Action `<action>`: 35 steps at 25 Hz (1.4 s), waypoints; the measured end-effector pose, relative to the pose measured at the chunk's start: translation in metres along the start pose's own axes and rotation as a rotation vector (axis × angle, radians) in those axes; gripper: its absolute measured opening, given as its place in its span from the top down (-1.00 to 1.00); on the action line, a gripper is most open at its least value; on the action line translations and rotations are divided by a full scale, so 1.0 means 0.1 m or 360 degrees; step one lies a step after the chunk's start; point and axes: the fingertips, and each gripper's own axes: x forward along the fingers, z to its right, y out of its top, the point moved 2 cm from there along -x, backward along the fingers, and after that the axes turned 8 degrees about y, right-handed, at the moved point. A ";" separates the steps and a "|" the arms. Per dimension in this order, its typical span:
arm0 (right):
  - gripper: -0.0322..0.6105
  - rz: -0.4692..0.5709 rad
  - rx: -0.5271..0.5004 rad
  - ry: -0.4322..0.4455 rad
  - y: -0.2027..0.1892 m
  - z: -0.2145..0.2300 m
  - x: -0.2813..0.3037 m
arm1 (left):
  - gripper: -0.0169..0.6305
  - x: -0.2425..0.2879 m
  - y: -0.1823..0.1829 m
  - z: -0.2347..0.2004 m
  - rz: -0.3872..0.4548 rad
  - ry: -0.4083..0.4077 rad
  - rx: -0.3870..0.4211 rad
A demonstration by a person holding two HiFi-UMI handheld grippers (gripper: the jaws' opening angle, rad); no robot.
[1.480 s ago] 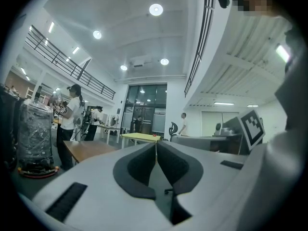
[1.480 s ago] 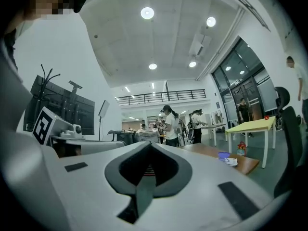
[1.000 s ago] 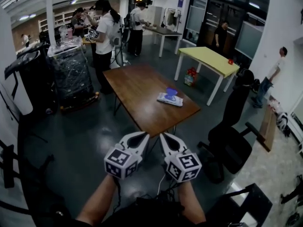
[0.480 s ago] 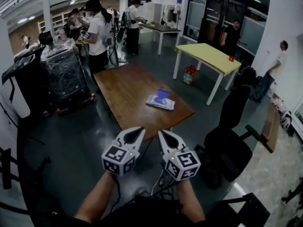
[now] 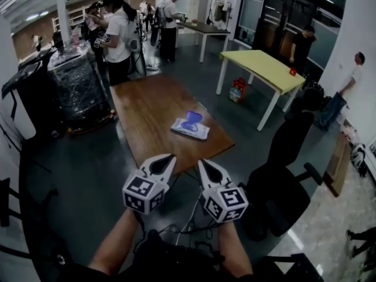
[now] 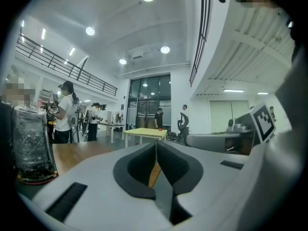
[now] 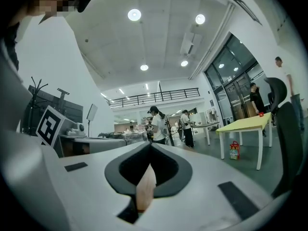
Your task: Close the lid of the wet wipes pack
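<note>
Moved: the bench (image 5: 147, 104) and wet wipes pack (image 5: 189, 128) now lie closer to you. Pack: near bench edge, lid (image 5: 192, 120) raised, straight ahead, long axis crosswise. Left gripper (image 5: 167, 158), right gripper (image 5: 202, 164): jaws clenched, empty, equally near.

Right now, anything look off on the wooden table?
Only the wet wipes pack: its blue lid stands flipped open, and the pack lies skewed to the edges of the table. Nothing spilled or damaged that I can see.

L gripper (image 5: 166, 159) & R gripper (image 5: 202, 164) come closer to table (image 5: 147, 107); tips now at its near edge, nearer wipes pack (image 5: 190, 126).
</note>
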 end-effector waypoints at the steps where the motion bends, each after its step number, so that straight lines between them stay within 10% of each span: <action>1: 0.87 -0.0004 0.0003 -0.0005 -0.01 0.07 0.02 | 0.90 0.06 -0.02 -0.01 -0.0005 -0.0001 -0.0005; 35: 0.87 -0.0326 0.0072 -0.0301 -0.53 2.59 2.22 | 0.90 3.30 -0.89 -1.53 -0.0313 -0.0221 -0.0063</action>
